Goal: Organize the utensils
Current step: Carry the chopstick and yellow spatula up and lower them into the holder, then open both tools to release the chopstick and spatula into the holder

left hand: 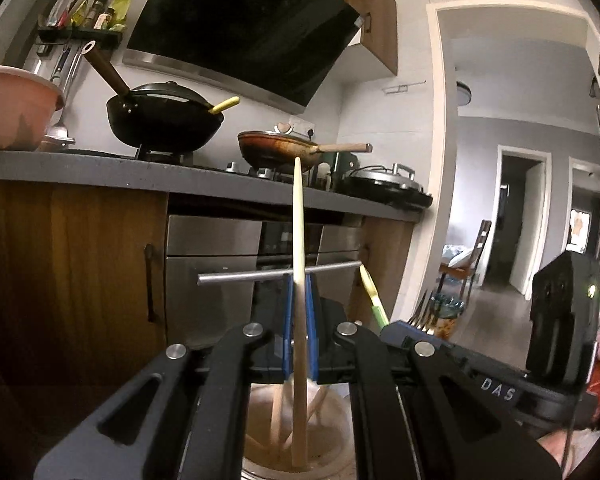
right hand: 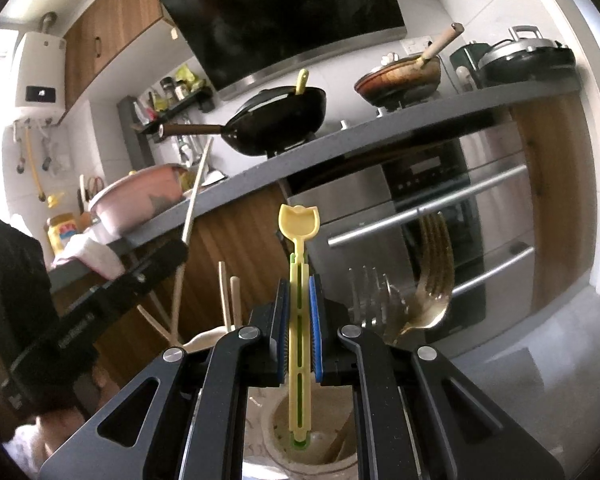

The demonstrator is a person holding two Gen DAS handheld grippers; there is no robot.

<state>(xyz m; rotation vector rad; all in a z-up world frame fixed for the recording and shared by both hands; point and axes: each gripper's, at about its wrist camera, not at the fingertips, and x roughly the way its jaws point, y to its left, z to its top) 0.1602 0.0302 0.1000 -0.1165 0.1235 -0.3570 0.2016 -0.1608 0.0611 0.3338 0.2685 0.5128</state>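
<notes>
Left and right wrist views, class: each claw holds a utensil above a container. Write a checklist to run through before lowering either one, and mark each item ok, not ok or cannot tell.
1. Left claw shut on the chopstick: ok.
2. Right claw shut on the yellow-green utensil: ok.
3. Chopstick's lower end over the cup that holds other chopsticks: ok.
4. Yellow-green utensil's lower end over the beige holder: ok.
5. Room left in each container for one more piece: cannot tell.
6. The two claws clear of each other: ok, side by side and apart.
</notes>
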